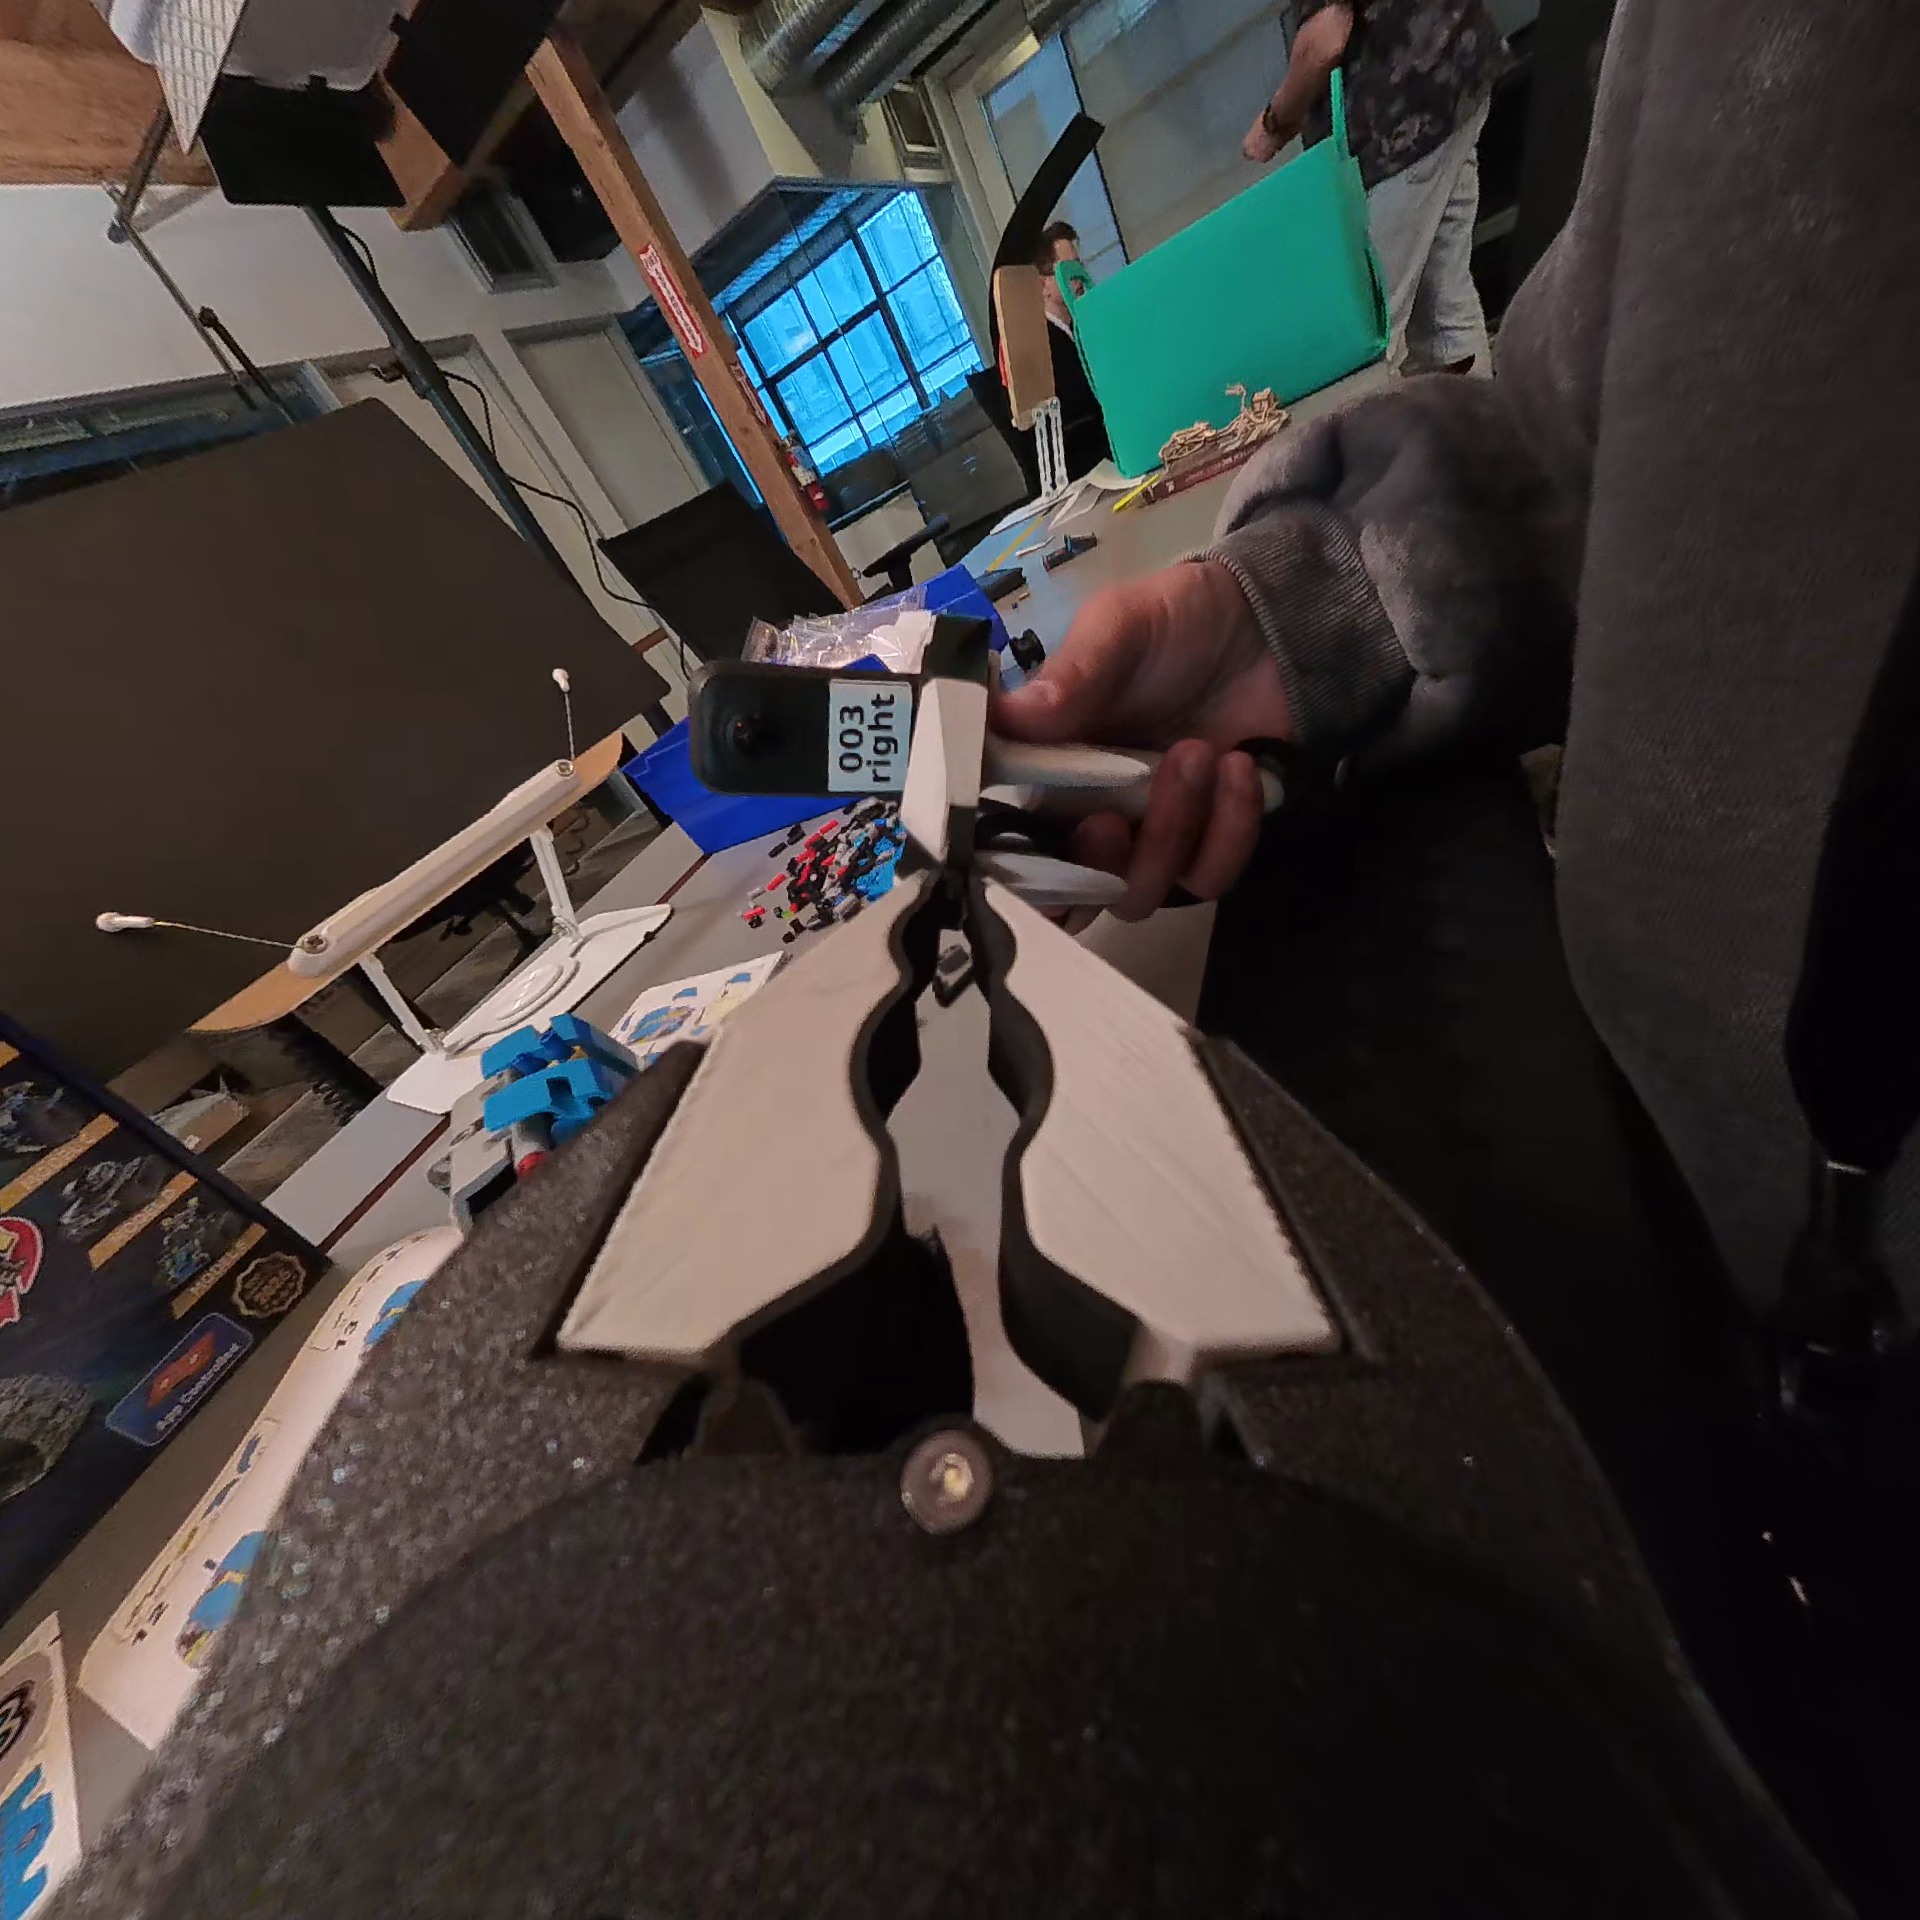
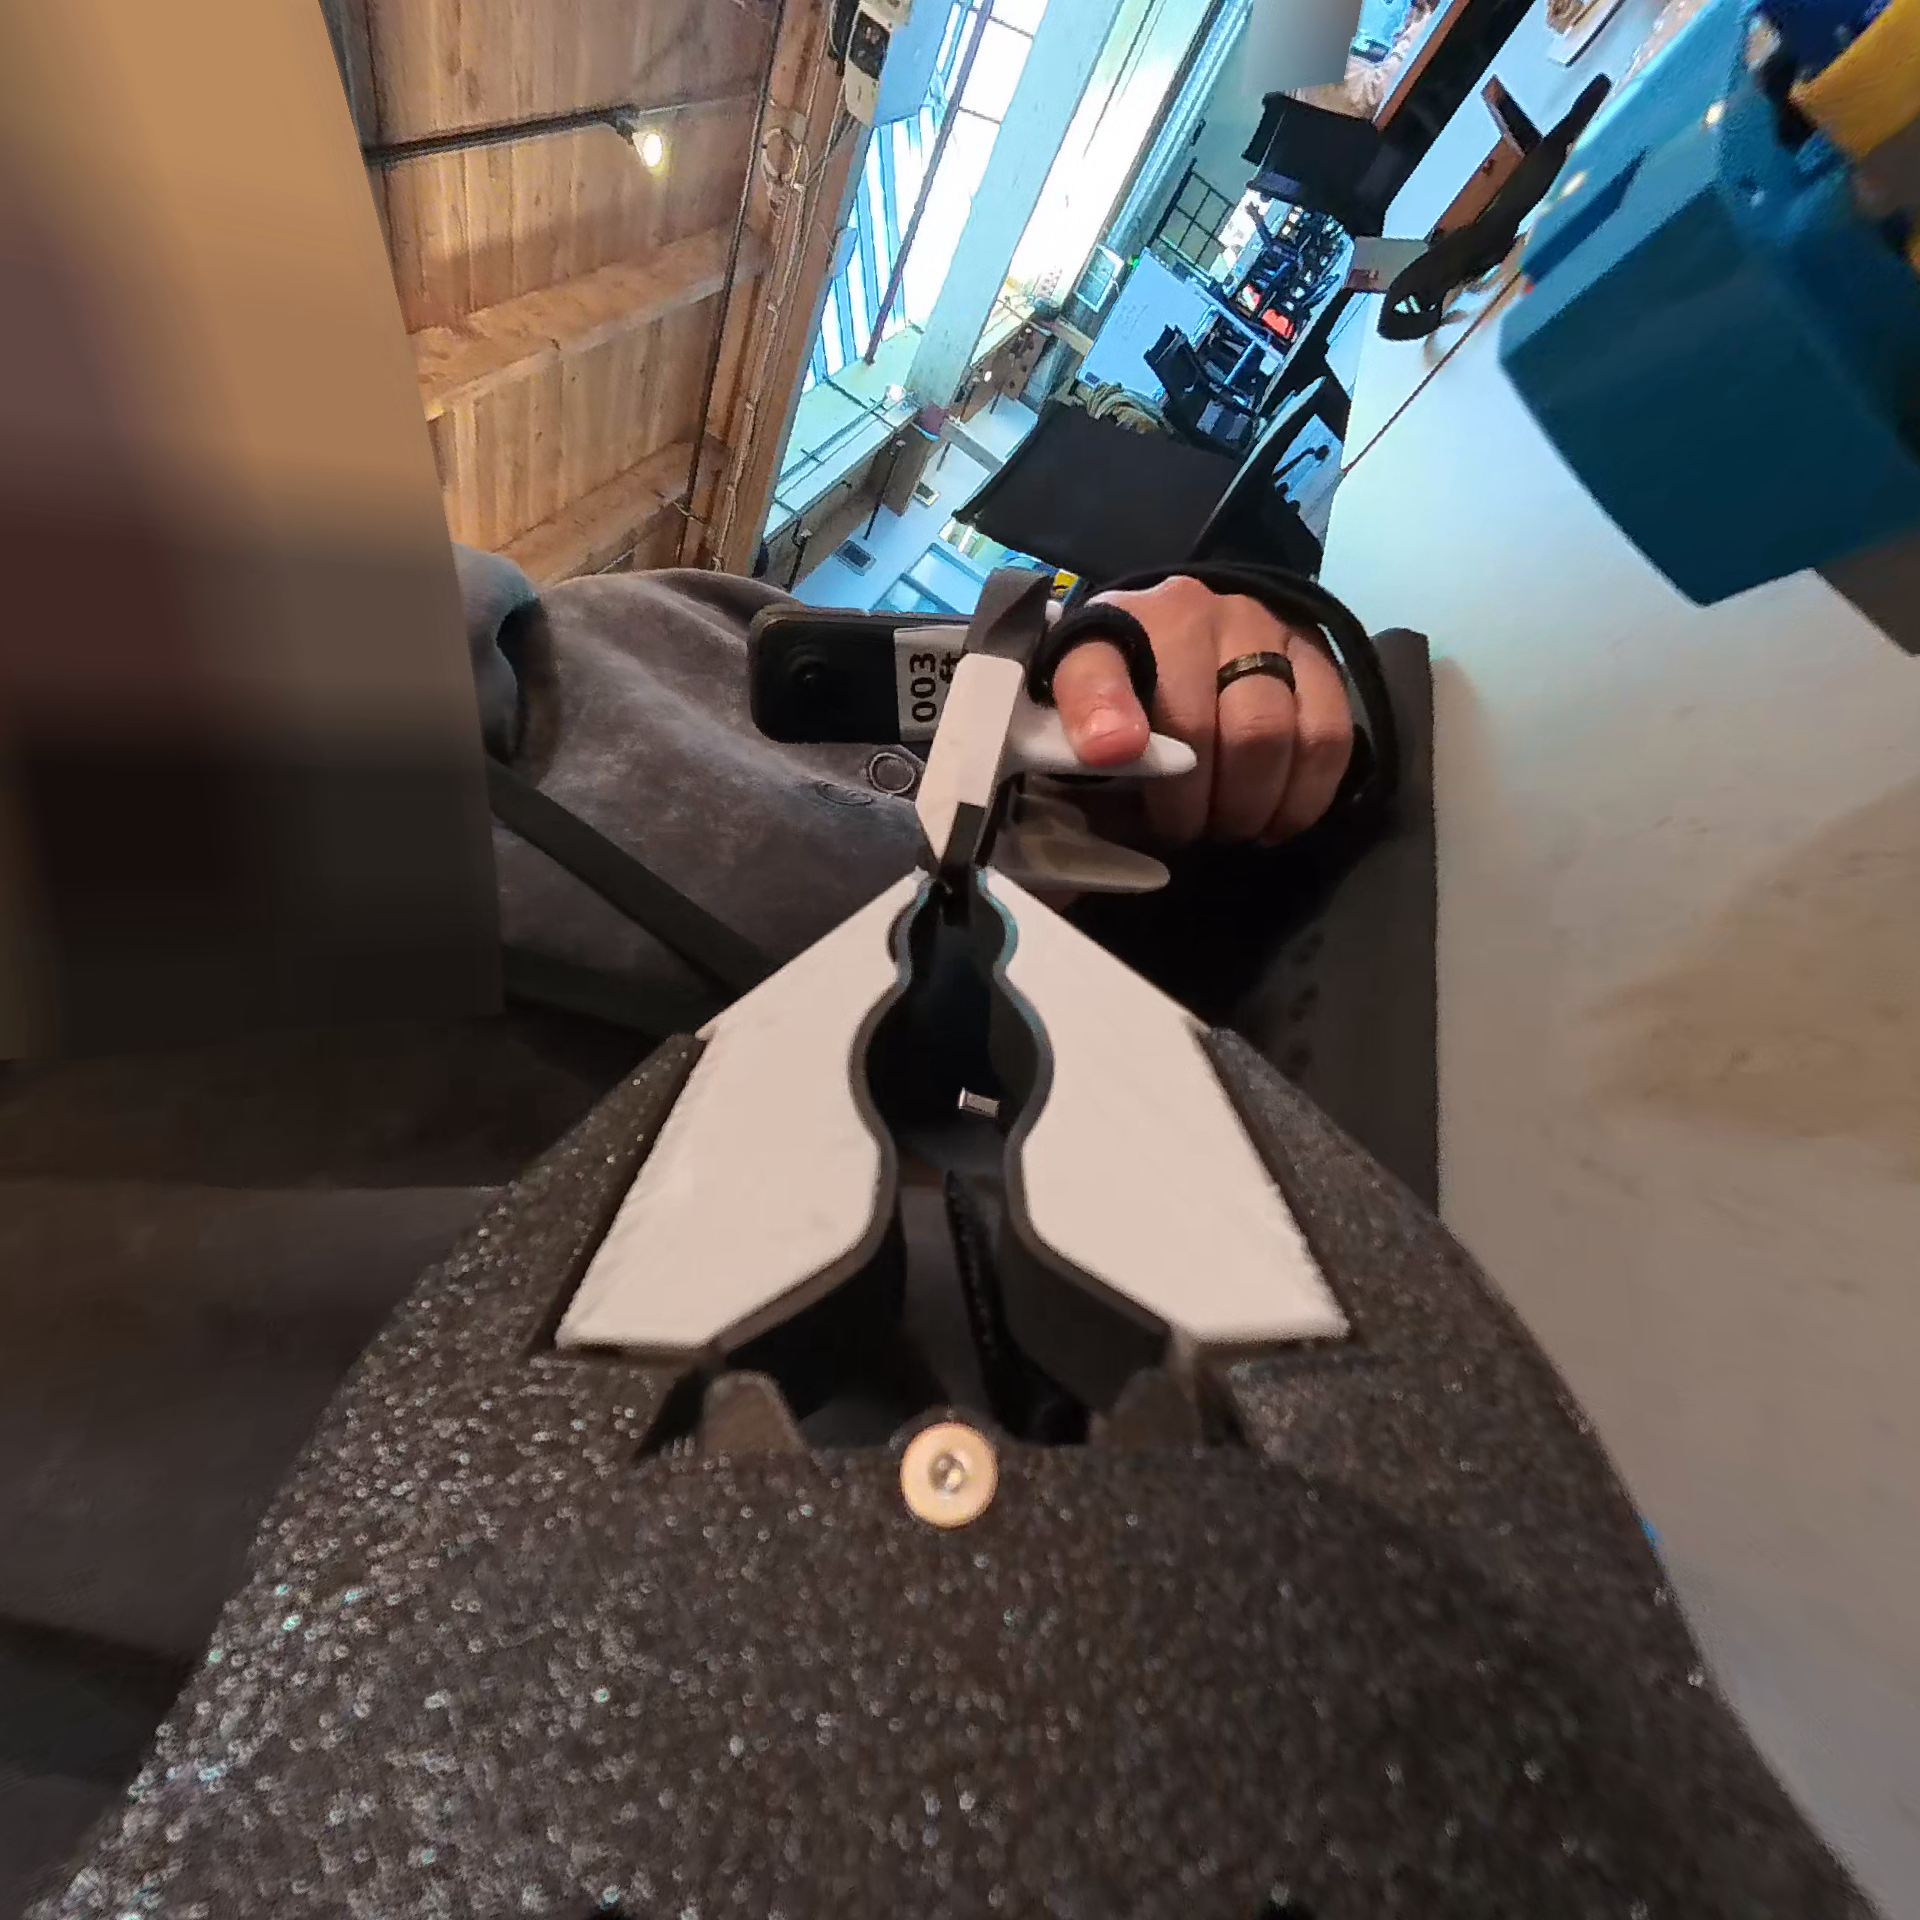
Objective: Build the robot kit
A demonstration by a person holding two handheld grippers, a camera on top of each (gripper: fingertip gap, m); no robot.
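My two grippers point at each other, tip to tip, in the air above a table. In the left wrist view my left gripper (image 1: 951,888) has its white fingers (image 1: 790,1122) closed to a narrow tip, and the right gripper (image 1: 943,847) meets it there, held by a hand (image 1: 1143,675) in a grey sleeve. A small black piece (image 1: 948,971) sits between the tips. In the right wrist view my right gripper (image 2: 948,891) is closed the same way on the small black piece (image 2: 951,912), with the left gripper (image 2: 961,836) and its ringed hand (image 2: 1247,717) opposite.
On the pale table (image 1: 717,925) lie a pile of small red, black and blue parts (image 1: 831,873), a blue bin (image 1: 727,800), a blue built model (image 1: 551,1081), printed sheets (image 1: 696,1003) and a dark box (image 1: 104,1299). A black board (image 1: 260,675) stands behind. A blue block (image 2: 1714,364) looms close at the upper right. Less than 4 cm separates the two grippers' tips.
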